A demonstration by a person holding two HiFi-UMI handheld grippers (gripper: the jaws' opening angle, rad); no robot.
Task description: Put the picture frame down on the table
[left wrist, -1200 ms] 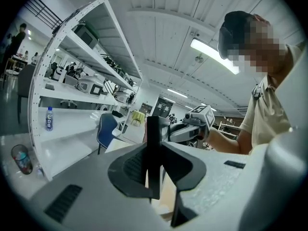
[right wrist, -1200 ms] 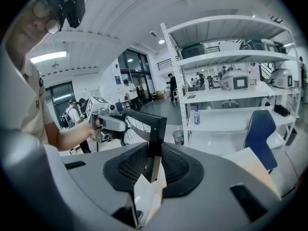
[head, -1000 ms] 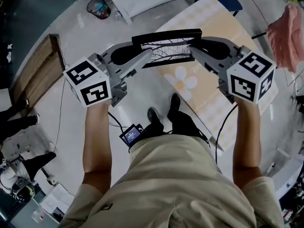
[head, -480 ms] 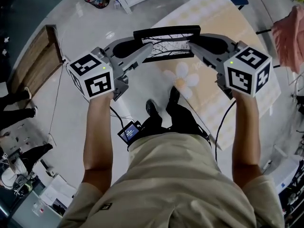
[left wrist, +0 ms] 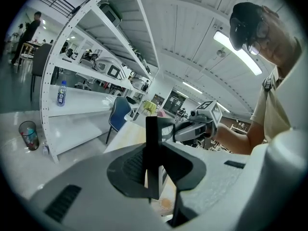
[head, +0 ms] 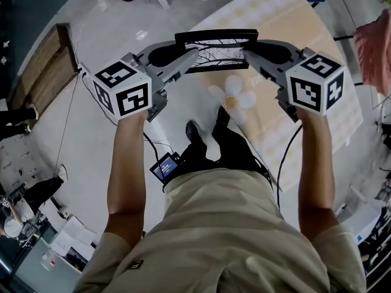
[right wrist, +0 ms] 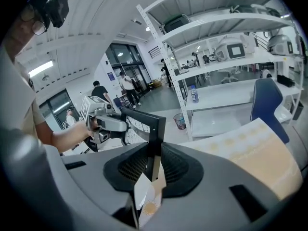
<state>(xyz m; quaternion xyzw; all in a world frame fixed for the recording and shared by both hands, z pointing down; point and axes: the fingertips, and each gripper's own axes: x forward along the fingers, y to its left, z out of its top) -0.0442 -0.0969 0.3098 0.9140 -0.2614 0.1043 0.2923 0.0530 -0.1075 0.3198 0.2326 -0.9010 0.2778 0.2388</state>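
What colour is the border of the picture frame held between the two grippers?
Black. The picture frame shows its border best in the head view.

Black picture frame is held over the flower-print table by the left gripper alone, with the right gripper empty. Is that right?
No: the right gripper is not empty. The right gripper view shows its jaws clamped on the picture frame, so both it and the left gripper hold the frame over the flower-print table.
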